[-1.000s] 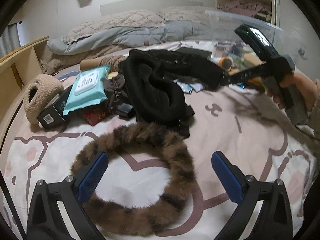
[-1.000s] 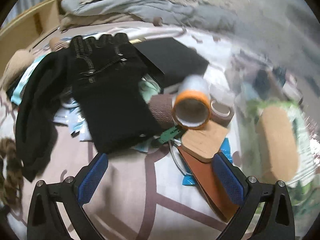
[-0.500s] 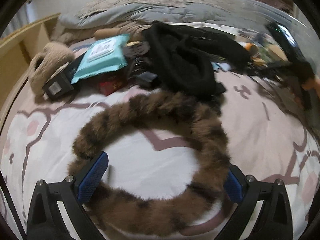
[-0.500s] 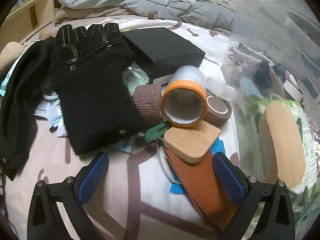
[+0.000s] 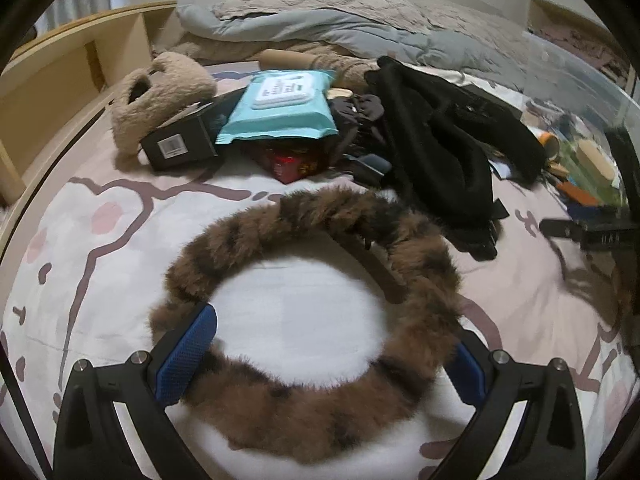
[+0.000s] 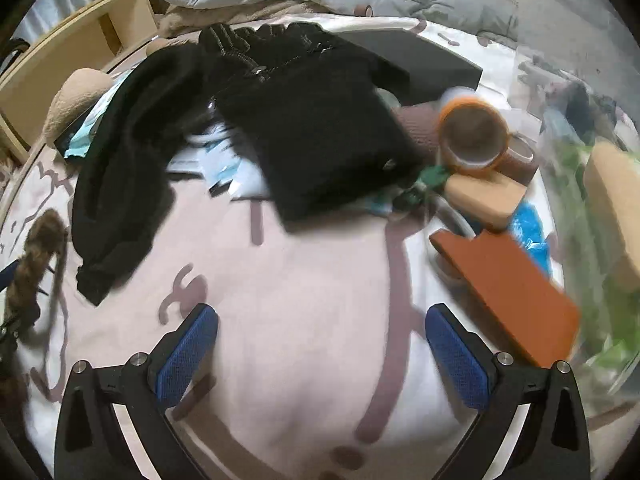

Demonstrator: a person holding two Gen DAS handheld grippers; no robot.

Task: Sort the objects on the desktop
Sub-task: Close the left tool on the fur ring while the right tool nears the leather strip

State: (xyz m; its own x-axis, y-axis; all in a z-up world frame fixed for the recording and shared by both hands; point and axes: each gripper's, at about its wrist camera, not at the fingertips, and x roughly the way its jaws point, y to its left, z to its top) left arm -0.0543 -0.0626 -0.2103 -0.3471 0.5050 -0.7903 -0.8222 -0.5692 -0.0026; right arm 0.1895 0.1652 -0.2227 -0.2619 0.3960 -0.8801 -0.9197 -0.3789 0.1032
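A brown striped furry headband [image 5: 304, 412] lies as a ring on the patterned bed sheet [image 5: 100, 240]. My left gripper [image 5: 326, 360] is open, its blue pads [image 5: 186, 354] straddling the near arc of the headband. My right gripper [image 6: 322, 350] is open over bare sheet with nothing between its fingers. Ahead of it lie a black glove [image 6: 320, 132], an orange-rimmed tape roll [image 6: 472, 136], a wooden block [image 6: 484, 196] and an orange-brown flat case [image 6: 508, 276]. The headband [image 6: 40, 248] shows at the right wrist view's left edge.
Behind the headband sit a teal wipes pack [image 5: 280, 108], a small black box [image 5: 180, 144], a fluffy beige pouch [image 5: 160, 96], a red packet [image 5: 292, 164] and black clothing [image 5: 440, 148]. A clear plastic bin [image 6: 580, 168] with several items stands at the right. Bedding is piled at the back.
My left gripper has moved forward and down until its open fingers straddle the headband. My right gripper has drawn back from the tape roll pile; its view is blurred.
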